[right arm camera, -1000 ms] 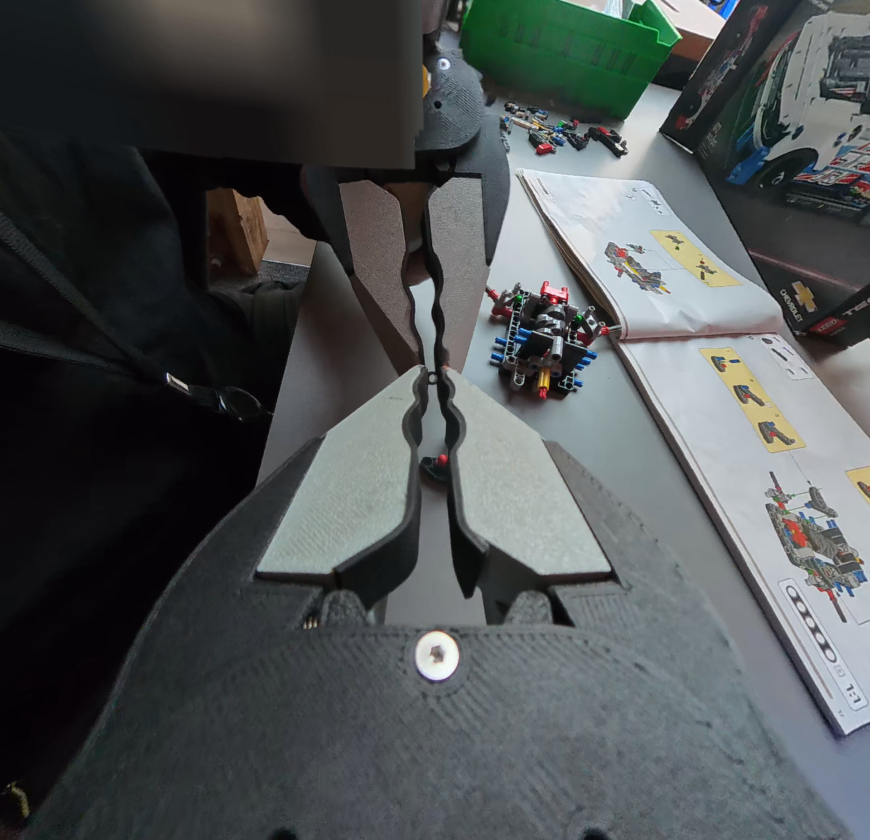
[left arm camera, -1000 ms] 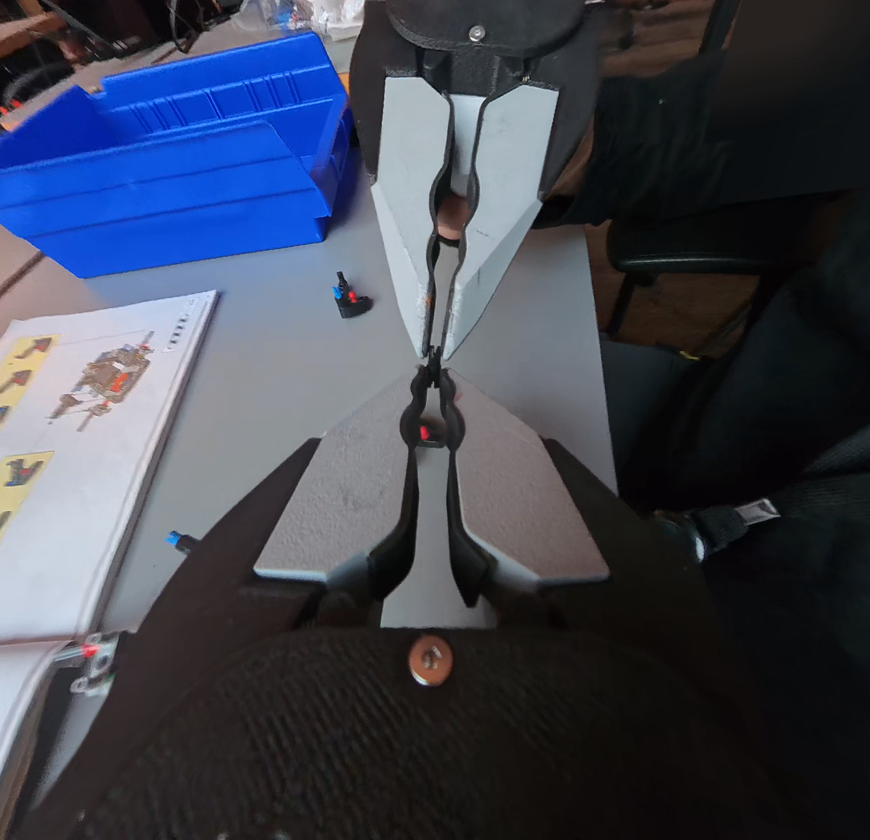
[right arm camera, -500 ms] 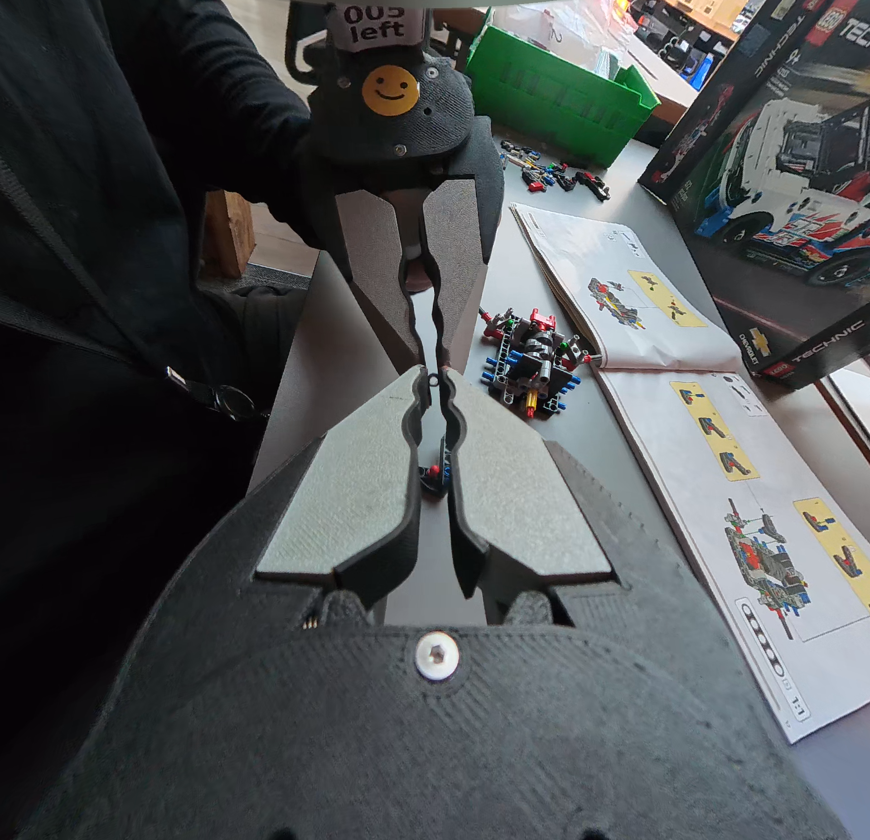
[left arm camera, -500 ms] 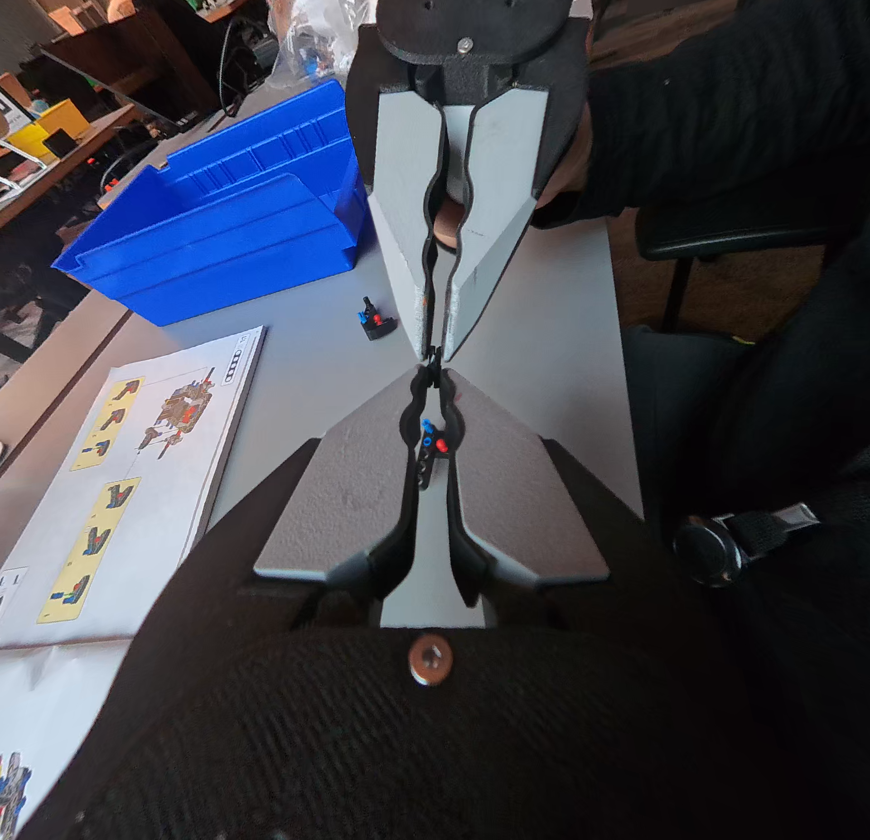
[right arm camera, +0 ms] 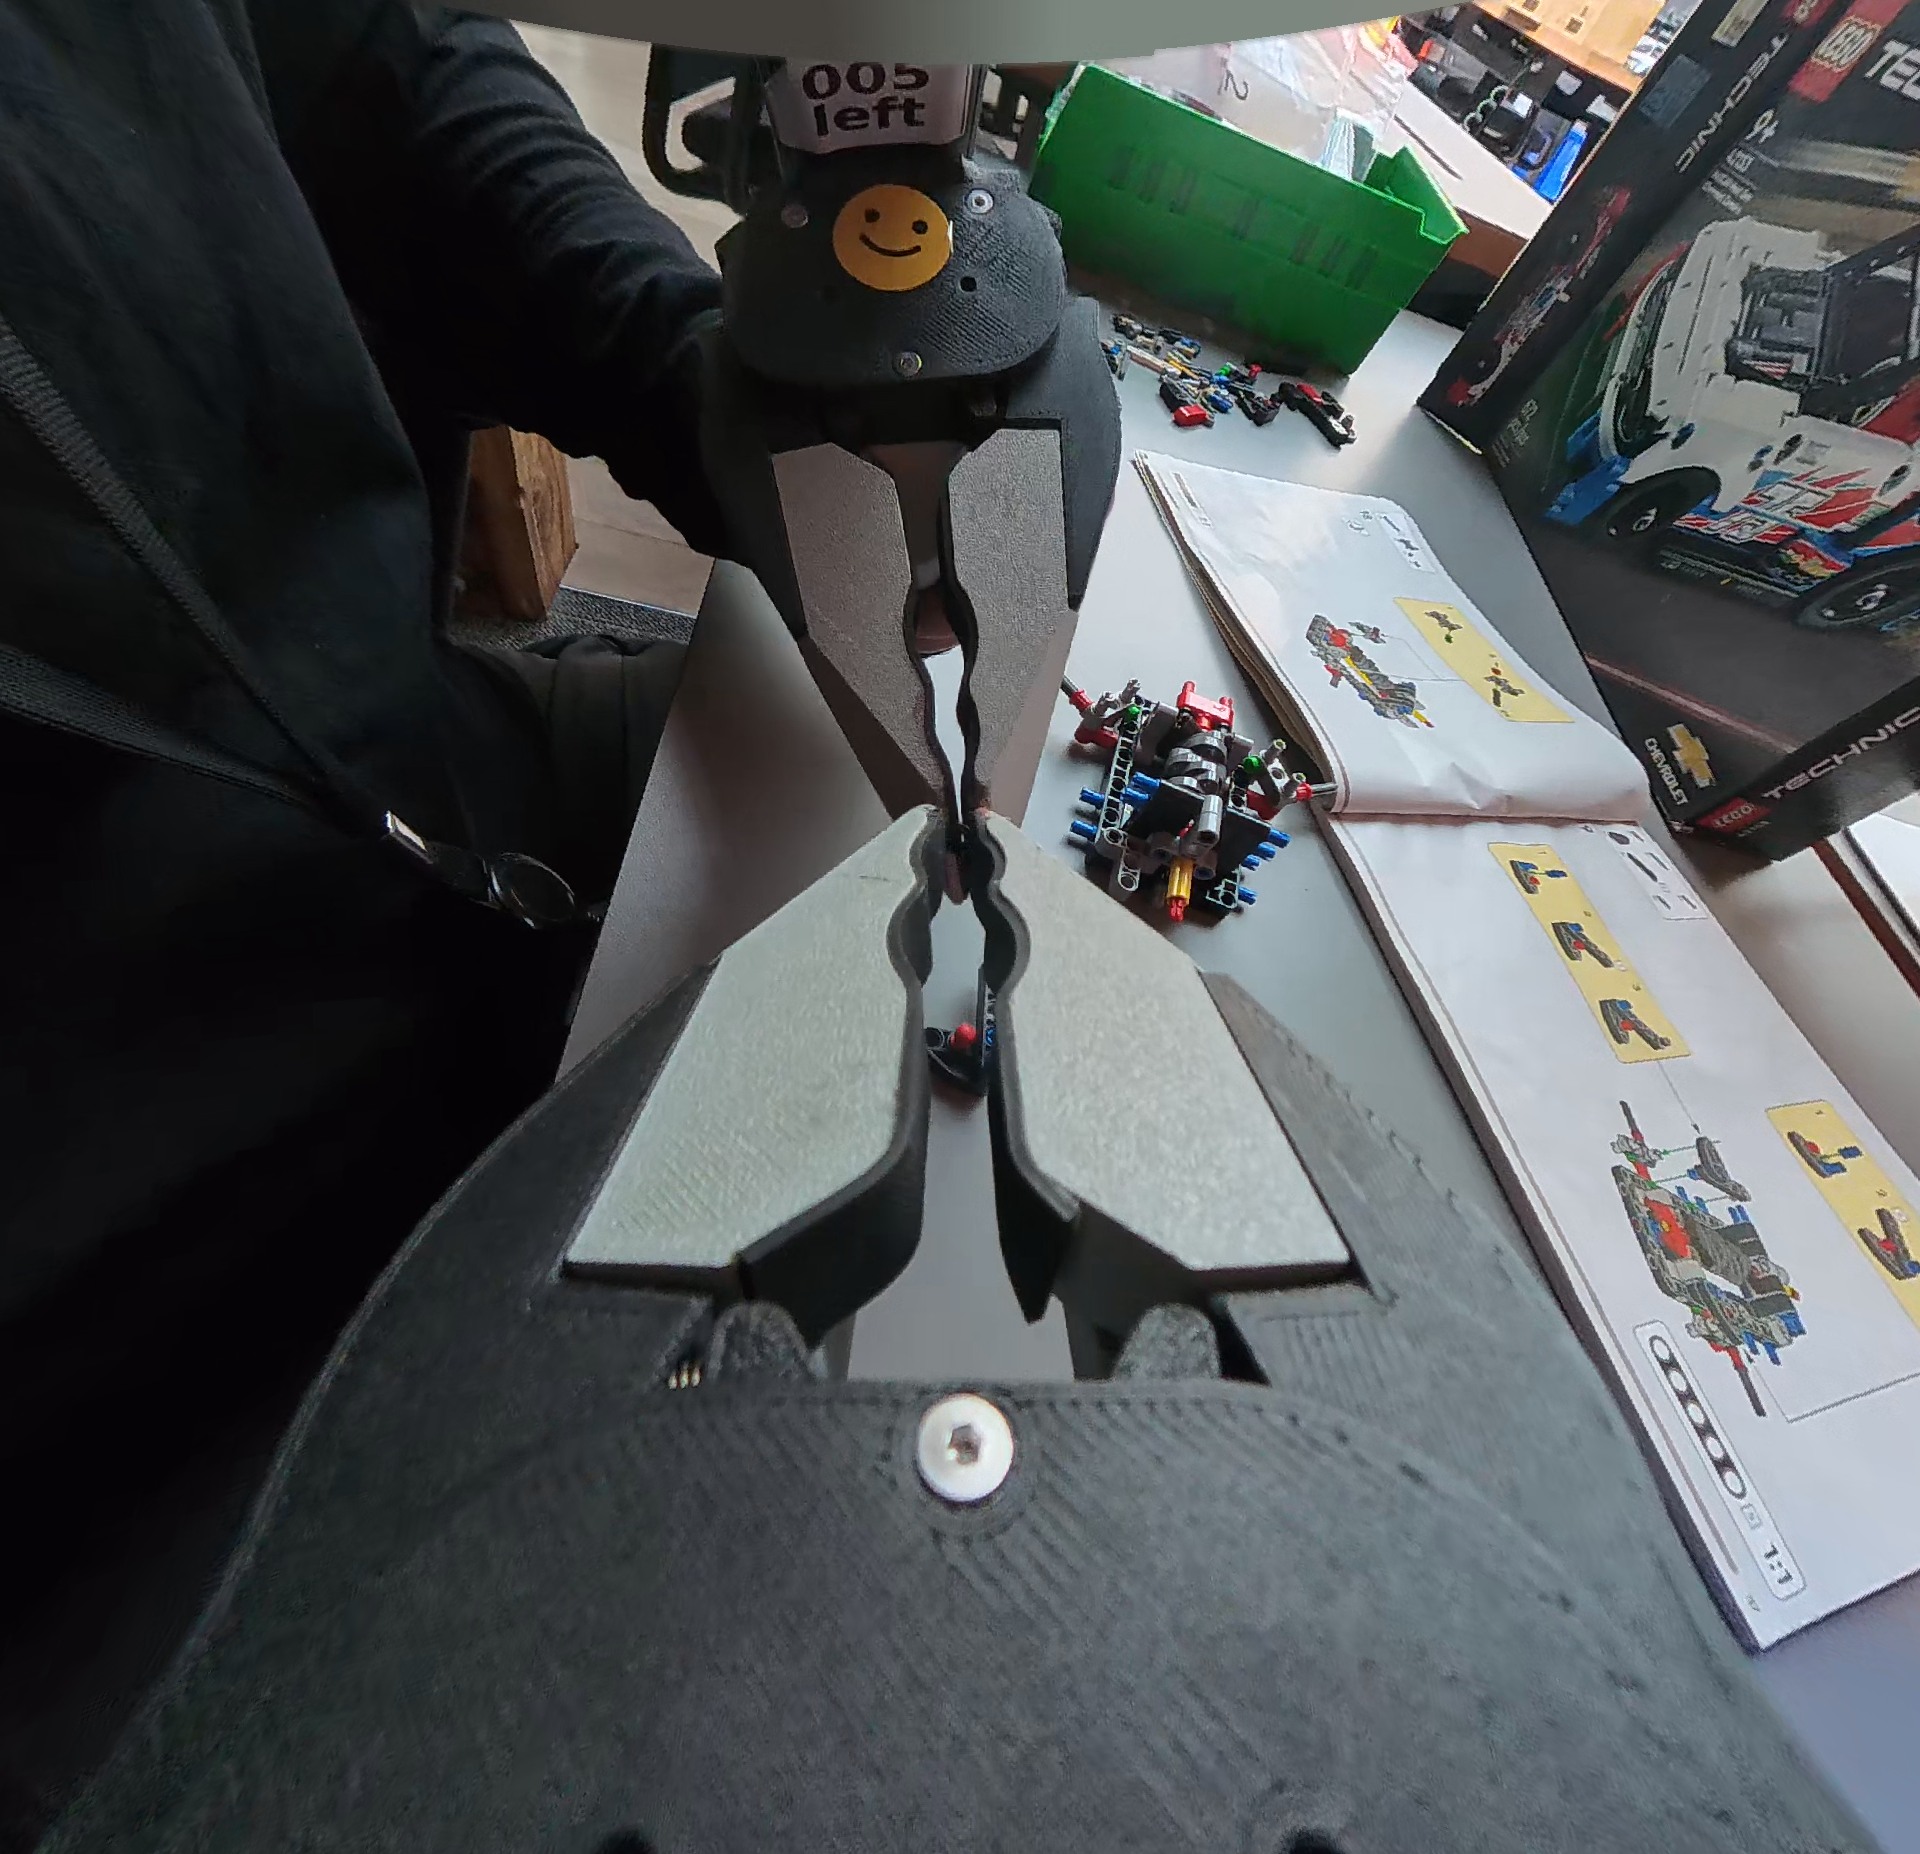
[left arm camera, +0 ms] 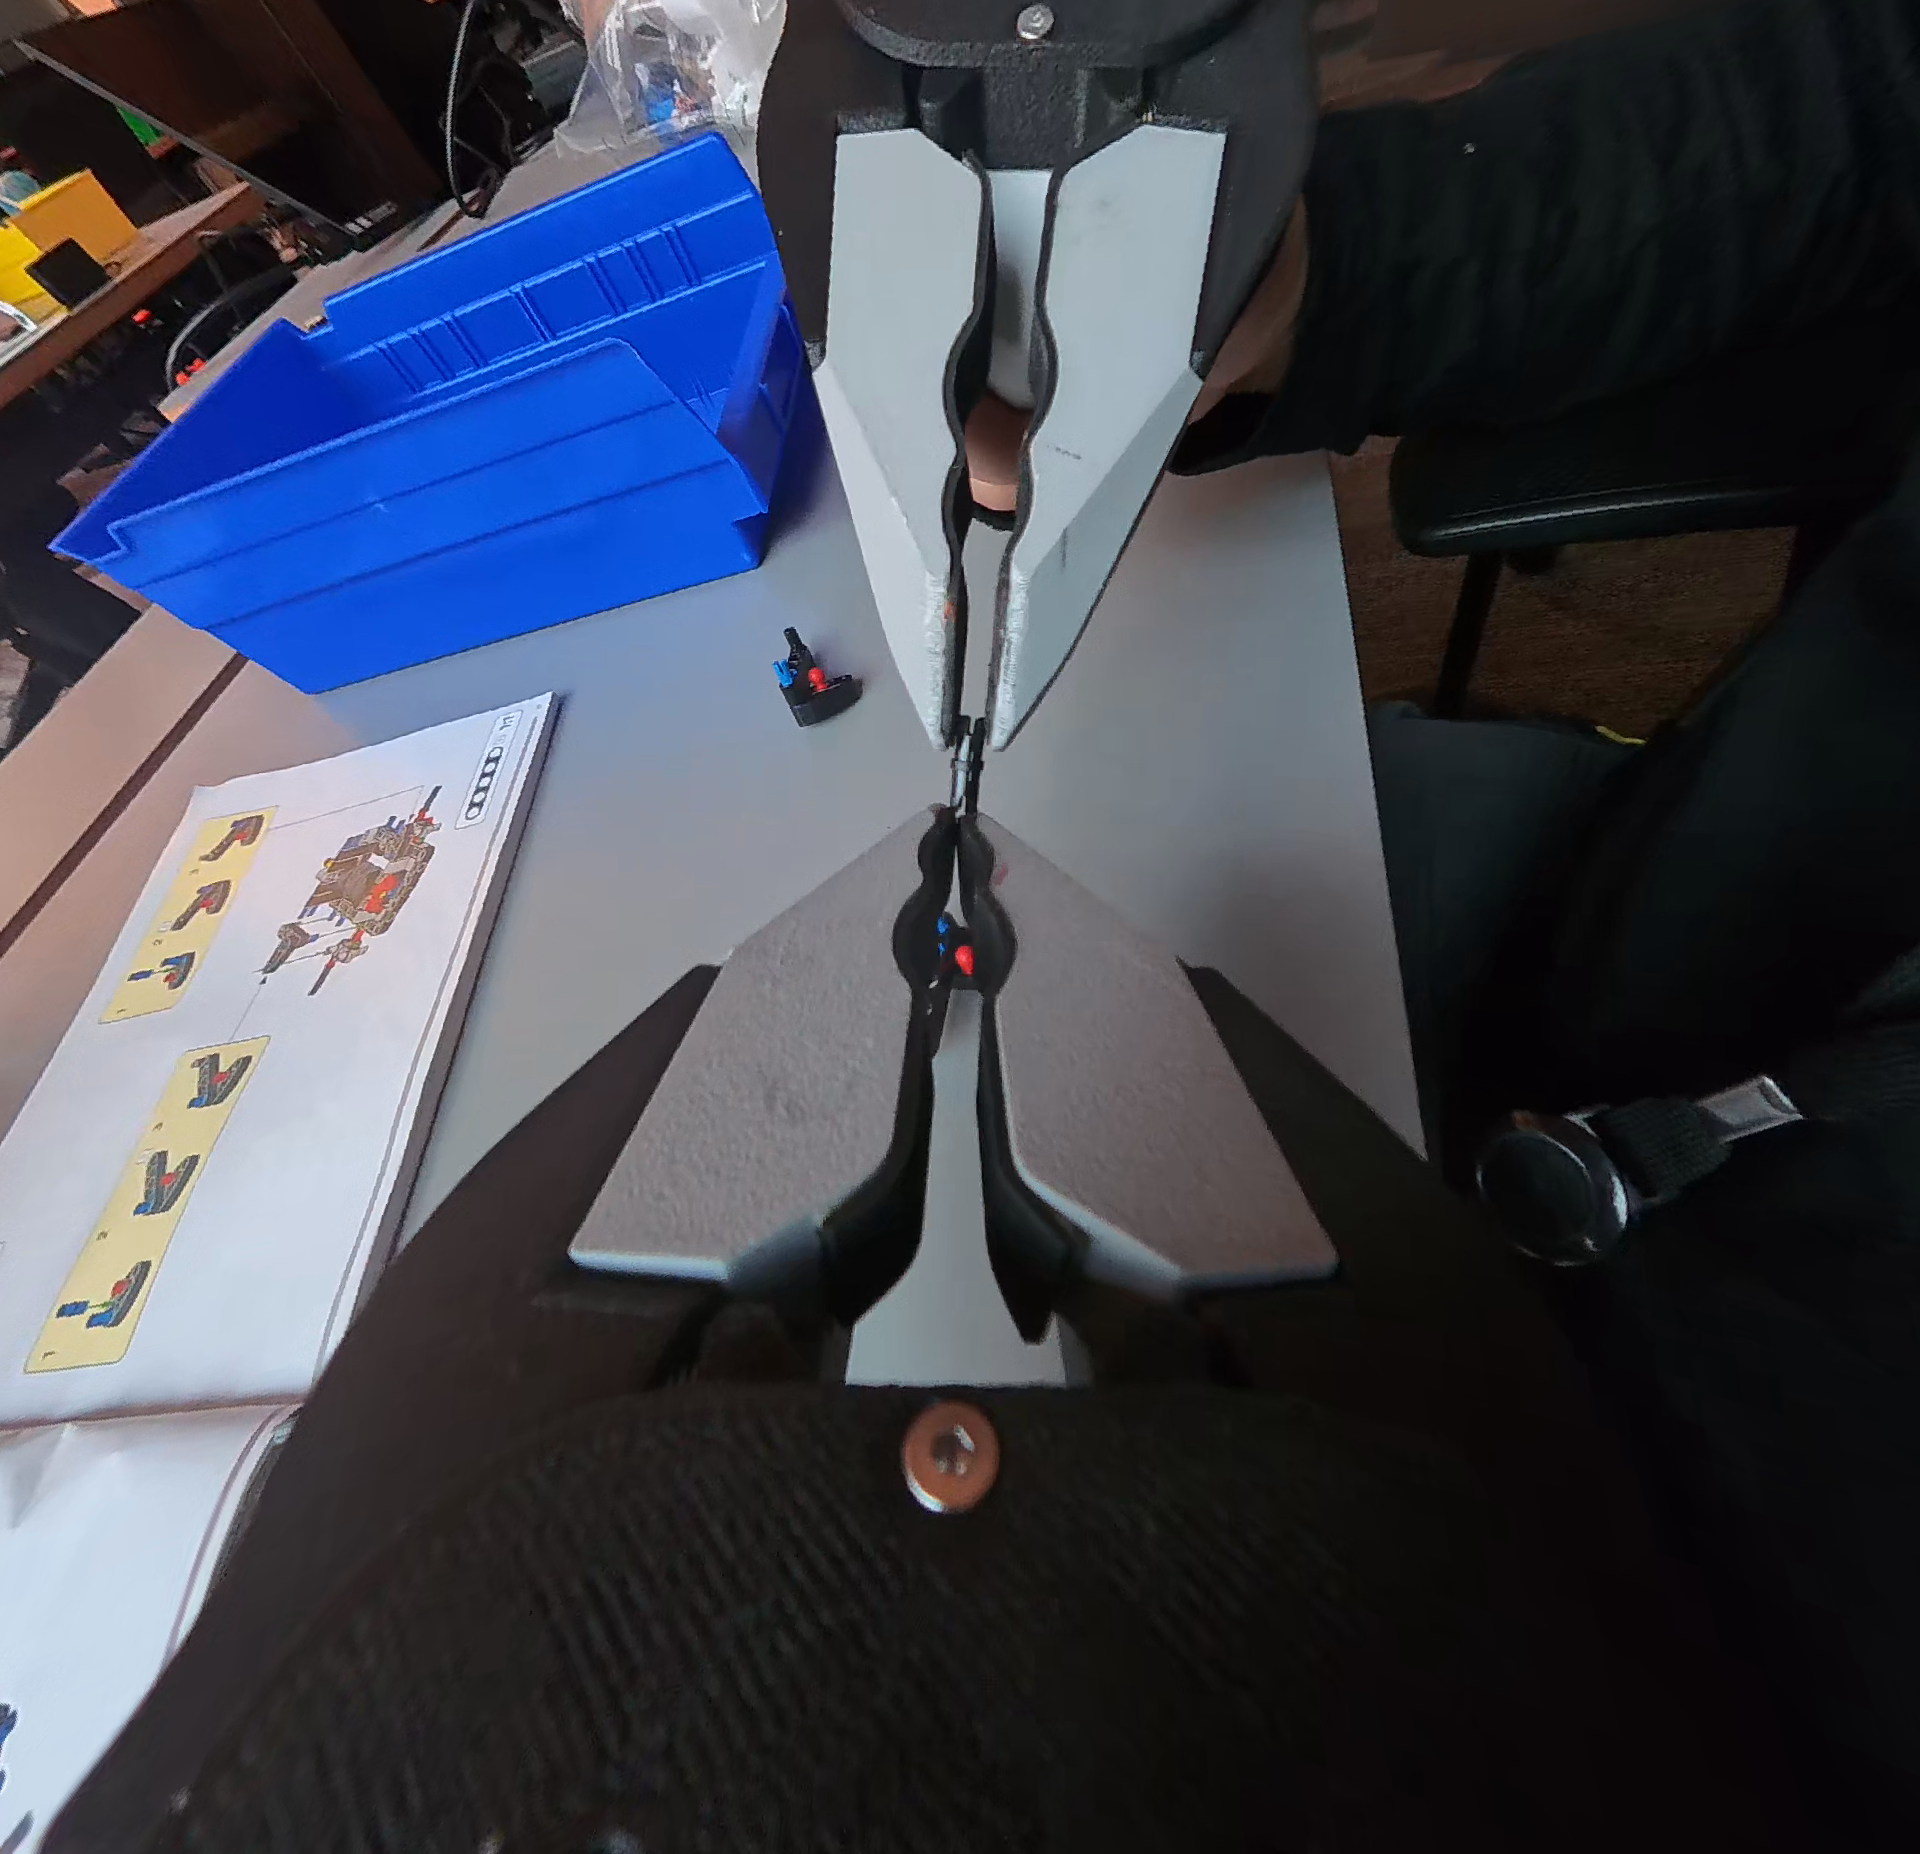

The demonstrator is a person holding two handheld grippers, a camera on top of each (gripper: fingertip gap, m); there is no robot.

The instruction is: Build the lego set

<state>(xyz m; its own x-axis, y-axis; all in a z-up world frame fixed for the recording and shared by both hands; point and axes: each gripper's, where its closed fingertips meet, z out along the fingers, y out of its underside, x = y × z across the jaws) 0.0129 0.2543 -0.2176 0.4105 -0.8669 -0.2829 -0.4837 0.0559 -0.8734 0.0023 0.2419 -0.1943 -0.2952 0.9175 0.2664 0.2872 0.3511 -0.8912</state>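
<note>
My left gripper [left arm camera: 956,830] and right gripper [right arm camera: 961,833] meet tip to tip above the grey table [left arm camera: 665,765]. The left one is shut on a small black lego piece with a blue and a red pin [left arm camera: 951,952], seated in its jaw hollow. The right gripper [left arm camera: 971,736] is shut on a thin black lego pin [left arm camera: 968,765] that bridges the two tips. The left gripper [right arm camera: 961,802] faces me in the right wrist view. A second small black piece with blue and red pins [left arm camera: 816,677] lies on the table; it also shows through my right jaws [right arm camera: 956,1051].
A blue bin [left arm camera: 468,474] stands at the back left. The open manual [right arm camera: 1558,973] lies beside a partly built lego model [right arm camera: 1184,807]. Behind are loose pieces [right arm camera: 1236,391], a green bin [right arm camera: 1236,215] and the set's box [right arm camera: 1714,402]. A chair [left arm camera: 1558,505] stands off the table edge. The grippers are tip to tip, or close to it.
Both grippers stay shut and tip to tip. They have lifted and tilted together, so more of the room shows. The blue pin now shows in the left jaws.
</note>
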